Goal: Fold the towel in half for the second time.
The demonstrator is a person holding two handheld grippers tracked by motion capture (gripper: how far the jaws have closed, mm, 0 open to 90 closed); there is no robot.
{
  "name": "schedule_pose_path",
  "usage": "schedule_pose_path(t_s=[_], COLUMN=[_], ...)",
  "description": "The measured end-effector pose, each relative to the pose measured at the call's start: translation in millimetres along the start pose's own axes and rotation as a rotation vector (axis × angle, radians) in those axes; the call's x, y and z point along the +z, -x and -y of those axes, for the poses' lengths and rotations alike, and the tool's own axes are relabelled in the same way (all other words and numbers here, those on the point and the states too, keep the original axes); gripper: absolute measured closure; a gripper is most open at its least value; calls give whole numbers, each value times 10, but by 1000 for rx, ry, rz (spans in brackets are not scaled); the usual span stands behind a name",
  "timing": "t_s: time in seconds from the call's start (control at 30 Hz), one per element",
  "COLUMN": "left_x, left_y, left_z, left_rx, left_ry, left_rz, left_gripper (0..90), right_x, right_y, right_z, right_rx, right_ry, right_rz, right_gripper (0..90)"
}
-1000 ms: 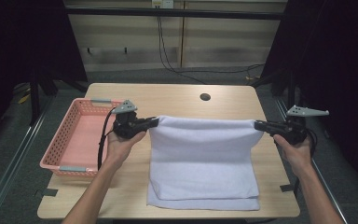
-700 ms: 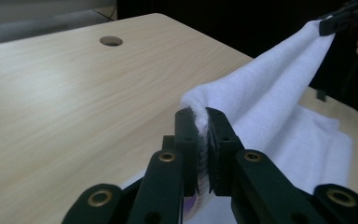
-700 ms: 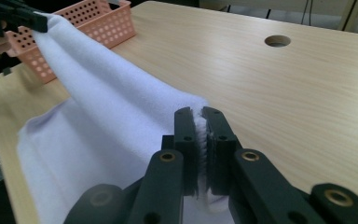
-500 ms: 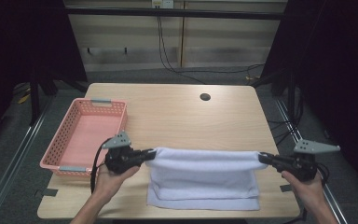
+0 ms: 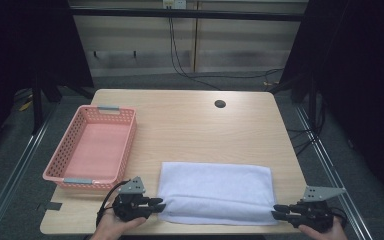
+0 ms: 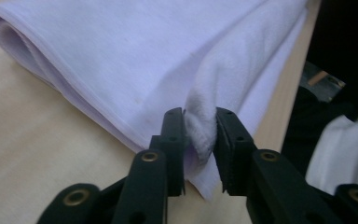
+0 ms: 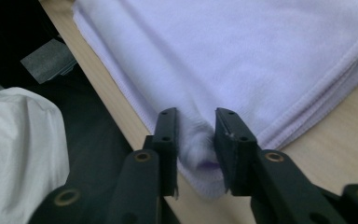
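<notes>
A light wooden worktop [image 5: 190,125] is standing on a grey floor [image 5: 10,170]. Black curtains [image 5: 25,40] are hanging at both sides, and cables [image 5: 180,55] are trailing down a pale back wall [image 5: 230,45].

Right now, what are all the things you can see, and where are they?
towel: one, white, folded flat at the near edge of the table.
basket: one, pink, on the table's left side, nothing in it.
table: one, light wood, with a dark round hole near its far edge.
left tongs: one, black, at the towel's near left corner, jaws just opening with cloth between them.
right tongs: one, black, at the near right corner, likewise.
</notes>
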State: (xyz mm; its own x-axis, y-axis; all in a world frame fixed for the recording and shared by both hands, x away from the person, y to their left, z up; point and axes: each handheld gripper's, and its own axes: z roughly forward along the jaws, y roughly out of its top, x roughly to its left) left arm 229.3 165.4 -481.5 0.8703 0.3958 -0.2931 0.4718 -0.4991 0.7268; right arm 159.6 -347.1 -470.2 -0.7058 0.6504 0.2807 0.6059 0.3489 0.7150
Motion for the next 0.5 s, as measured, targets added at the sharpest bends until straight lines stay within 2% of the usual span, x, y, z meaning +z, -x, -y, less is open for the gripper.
schedule_pose_path(t_s=[0.13,0.17,0.2,0.27,0.3,0.33,0.37,0.4,0.43,0.47,0.5], left_x=[-62,-126,-126,-154,-127,-127,-67,-67,21,21,125], left_y=[52,51,51,-4,-70,-70,-154,-154,-223,-223,-320], left_z=[77,70,70,14,-64,-64,-152,-152,-255,-255,-335], left_rx=[-2,-12,-12,-44,-46,-46,-63,-63,-51,-51,-52], left_ry=[3,44,44,84,96,96,98,98,69,69,53], left_rz=[20,25,25,11,-4,-4,-17,-17,-78,-78,-73], left_gripper=[637,637,608,609,616,632,646,658,706,750,764], right_x=[-43,-60,-84,-84,-66,-66,-25,-25,42,89,137], right_y=[-55,-75,-104,-109,-106,-106,-116,-116,-139,-149,-161], right_z=[47,52,48,36,-2,-2,-52,-52,-94,-112,-126], right_rx=[-4,-2,-1,7,20,20,28,28,31,38,29], right_ry=[-3,5,28,39,81,81,112,112,108,89,74], right_rz=[-21,-10,14,30,48,48,75,75,79,81,88], right_gripper=[652,640,610,605,605,605,609,609,603,599,599])
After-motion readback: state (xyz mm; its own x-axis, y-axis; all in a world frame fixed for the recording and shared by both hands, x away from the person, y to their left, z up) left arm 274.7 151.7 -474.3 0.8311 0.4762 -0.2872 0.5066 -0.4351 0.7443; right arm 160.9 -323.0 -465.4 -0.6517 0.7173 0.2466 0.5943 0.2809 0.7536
